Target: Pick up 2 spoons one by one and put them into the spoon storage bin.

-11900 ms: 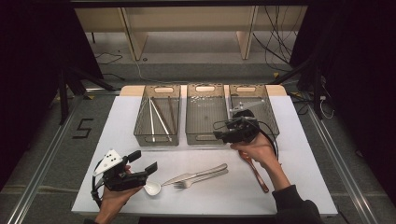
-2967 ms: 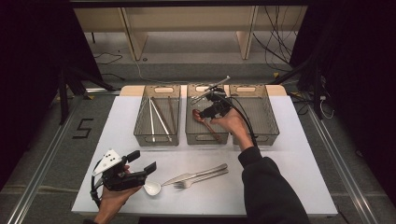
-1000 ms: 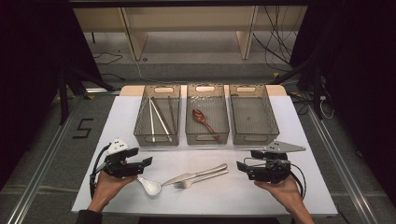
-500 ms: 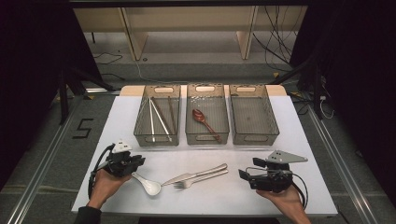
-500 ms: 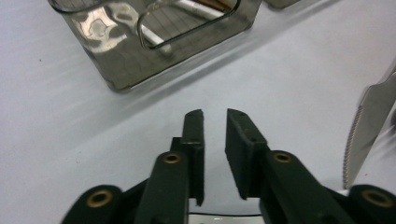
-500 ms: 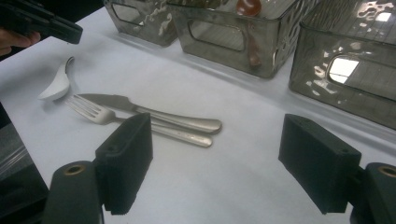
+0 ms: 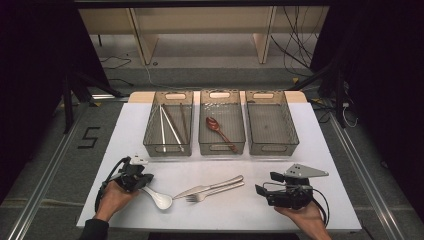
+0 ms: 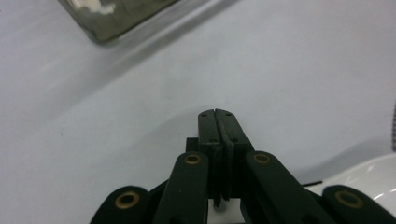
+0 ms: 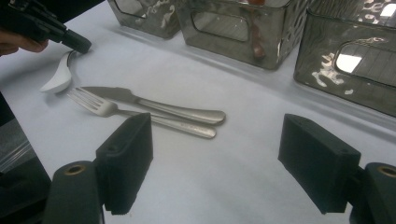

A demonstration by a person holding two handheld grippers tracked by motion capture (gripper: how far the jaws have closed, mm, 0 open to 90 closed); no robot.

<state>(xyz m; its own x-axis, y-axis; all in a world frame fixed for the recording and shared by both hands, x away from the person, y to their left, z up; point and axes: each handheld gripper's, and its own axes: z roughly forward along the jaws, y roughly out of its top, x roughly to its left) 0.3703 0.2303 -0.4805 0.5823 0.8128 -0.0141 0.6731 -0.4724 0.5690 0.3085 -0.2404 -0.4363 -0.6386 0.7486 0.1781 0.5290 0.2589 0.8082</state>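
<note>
Down near the table's (image 7: 320,150) front-left corner, the left gripper (image 7: 144,180) is clenched on the handle of the white spoon (image 7: 159,197). Its jaws have just been closing, and in the left gripper view they meet tip to tip. The spoon's bowl lies on the table just right of the gripper, next to the fork (image 7: 212,192) and knife (image 7: 210,186) at the front middle. Toward the front-right corner, the right gripper (image 7: 262,190) is released, jaws wide apart and bare, well apart from the spoon and aimed at the cutlery.
</note>
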